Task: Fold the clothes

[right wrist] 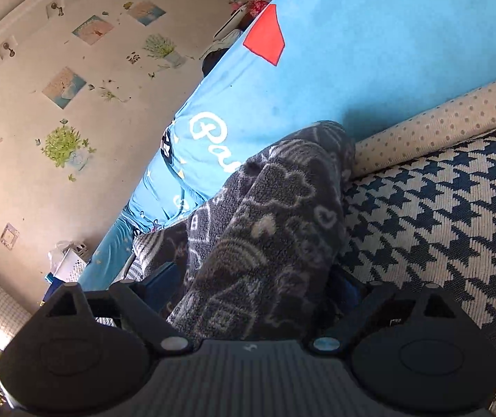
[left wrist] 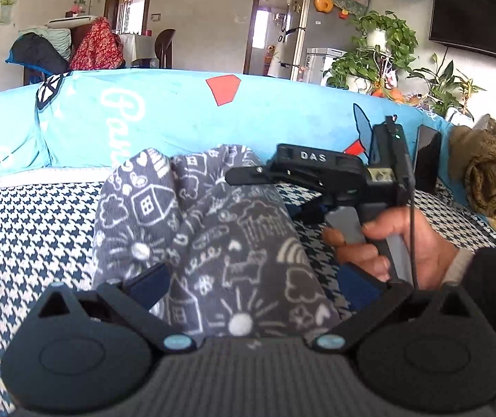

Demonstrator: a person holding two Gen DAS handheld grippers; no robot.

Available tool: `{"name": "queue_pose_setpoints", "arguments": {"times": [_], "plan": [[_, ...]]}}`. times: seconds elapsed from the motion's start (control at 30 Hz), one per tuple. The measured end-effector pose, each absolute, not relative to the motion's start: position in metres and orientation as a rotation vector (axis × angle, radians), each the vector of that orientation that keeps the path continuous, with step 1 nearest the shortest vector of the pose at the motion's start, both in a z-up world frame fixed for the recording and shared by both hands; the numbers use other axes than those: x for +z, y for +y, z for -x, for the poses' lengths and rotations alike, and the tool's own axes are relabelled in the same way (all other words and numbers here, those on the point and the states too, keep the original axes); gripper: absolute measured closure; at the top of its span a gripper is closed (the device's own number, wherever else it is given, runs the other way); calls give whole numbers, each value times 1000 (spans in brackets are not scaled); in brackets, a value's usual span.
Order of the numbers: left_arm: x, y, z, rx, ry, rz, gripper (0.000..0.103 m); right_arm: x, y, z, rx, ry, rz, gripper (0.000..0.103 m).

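1. One garment point(left wrist: 213, 236), a dark grey fleece piece printed with white houses, clouds and suns, lies bunched in a ridge on the houndstooth sofa seat point(left wrist: 32, 229), its far end against the blue sofa cover point(left wrist: 178, 111).
2. It could slump unfolded: the right hand-held gripper point(right wrist: 248, 278) has its jaws wide apart, the fleece merely between them.
3. Thick pile could snag a blue pad as that gripper leaves.
4. Whether the left hand-held gripper point(left wrist: 248, 278) is clamped on the garment, I cannot tell.
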State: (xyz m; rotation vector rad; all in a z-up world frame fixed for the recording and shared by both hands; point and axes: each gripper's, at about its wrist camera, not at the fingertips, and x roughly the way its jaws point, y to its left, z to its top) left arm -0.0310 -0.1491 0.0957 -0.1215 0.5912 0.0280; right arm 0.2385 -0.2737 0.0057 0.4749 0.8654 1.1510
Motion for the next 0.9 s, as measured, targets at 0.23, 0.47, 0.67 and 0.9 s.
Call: {"name": "queue_pose_setpoints", "arguments": {"times": [0.23,0.47,0.67,0.9], "plan": [[94,-134,-16,1,566,36,0,4,-272,-241,1163,871,-503,16],[72,-114,-49,81,619,109,0,8,-252,-233,1119,831,-367,22],[47,-56,-57,241,687,389,0,5,-249,-235,1095,821,-353,29],[34,-22,-54,316,723,554,0,5,-242,-232,1080,801,-330,28]]}}
